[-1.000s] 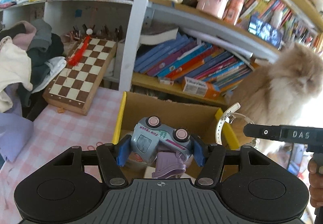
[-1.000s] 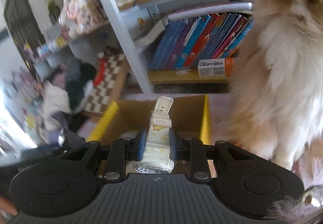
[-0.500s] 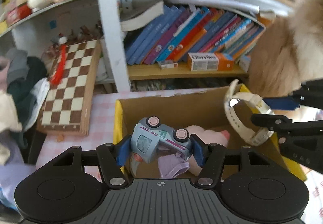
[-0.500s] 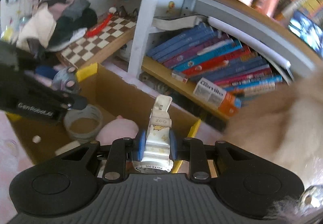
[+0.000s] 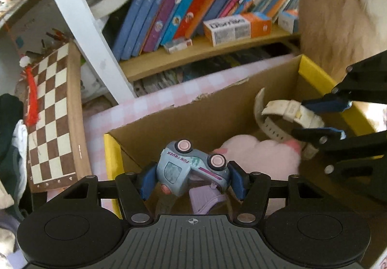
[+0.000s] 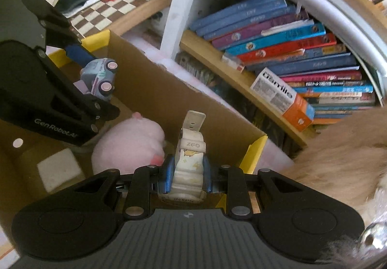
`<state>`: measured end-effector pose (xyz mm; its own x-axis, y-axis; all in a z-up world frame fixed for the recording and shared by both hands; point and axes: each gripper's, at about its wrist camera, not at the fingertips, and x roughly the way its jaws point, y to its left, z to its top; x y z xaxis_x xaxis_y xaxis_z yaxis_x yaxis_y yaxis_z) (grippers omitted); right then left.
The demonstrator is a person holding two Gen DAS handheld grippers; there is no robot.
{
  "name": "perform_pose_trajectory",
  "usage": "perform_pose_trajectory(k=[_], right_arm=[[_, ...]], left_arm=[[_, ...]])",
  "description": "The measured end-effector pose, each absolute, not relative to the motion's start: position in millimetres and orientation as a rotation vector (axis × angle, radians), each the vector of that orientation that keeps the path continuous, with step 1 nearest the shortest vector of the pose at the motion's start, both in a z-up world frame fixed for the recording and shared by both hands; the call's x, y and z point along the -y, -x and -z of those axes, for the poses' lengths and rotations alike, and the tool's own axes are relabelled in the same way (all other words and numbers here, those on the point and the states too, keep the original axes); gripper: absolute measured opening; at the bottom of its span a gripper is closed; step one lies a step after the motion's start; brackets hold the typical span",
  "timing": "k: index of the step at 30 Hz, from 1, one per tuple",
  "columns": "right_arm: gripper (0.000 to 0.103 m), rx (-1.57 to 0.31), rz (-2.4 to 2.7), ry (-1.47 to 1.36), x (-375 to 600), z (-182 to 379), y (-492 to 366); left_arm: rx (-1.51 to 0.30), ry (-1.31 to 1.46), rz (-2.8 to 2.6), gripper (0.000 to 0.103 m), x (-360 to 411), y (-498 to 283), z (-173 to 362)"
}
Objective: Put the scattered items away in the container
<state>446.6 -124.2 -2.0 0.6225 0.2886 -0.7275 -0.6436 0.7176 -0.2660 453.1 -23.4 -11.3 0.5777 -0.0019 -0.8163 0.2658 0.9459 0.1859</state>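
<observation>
Left gripper (image 5: 192,178) clamps the toy truck (image 5: 191,168); right gripper (image 6: 188,171) clamps the watch (image 6: 189,162). The cardboard box (image 5: 217,111) lies directly beneath both.

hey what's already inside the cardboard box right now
A pink plush toy and a white block lie inside the cardboard box. The near floor is hidden by both grippers, whose toy truck and watch remain held.

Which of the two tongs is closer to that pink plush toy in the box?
Right. The right tongs hold the watch just beside the pink plush toy; the left tongs, gripping the toy truck, sit farther off.
</observation>
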Motion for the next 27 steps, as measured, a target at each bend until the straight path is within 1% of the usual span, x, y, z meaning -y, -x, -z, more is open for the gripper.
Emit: perform_pose_trajectory(k=[10, 15, 16, 18, 19, 21, 26, 27], right_arm=[[0.024, -0.783, -0.594, 0.517, 122.5, 17.5, -467.4], [0.025, -0.778, -0.59, 0.494, 122.2, 16.7, -468.2], [0.031, -0.777, -0.59, 0.483, 123.1, 15.3, -468.7], [0.037, -0.758, -0.584, 0.476, 124.4, 11.3, -467.1], [0.04, -0.748, -0.584, 0.478, 125.0, 8.8, -465.5], [0.043, -0.736, -0.588, 0.469, 127.5, 4.6, -462.2], [0.049, -0.709, -0.582, 0.422, 138.7, -8.8, -452.2], [0.051, -0.7, -0.583, 0.403, 142.1, -12.3, -449.6]], left_arm=[[-1.0, -0.333, 0.163, 0.061, 27.2, -475.5, 23.5], [-1.008, -0.349, 0.161, 0.062, 29.6, -481.8, 25.1], [-1.012, -0.353, 0.16, 0.062, 30.2, -482.6, 25.5], [-1.013, -0.358, 0.154, 0.063, 31.2, -483.2, 26.4], [-1.012, -0.358, 0.15, 0.067, 31.5, -482.9, 26.6], [-1.009, -0.364, 0.132, 0.074, 32.0, -482.0, 26.2], [-0.96, -0.373, 0.131, 0.078, 30.4, -466.7, 9.9], [-0.944, -0.375, 0.13, 0.081, 29.6, -462.3, 5.2]])
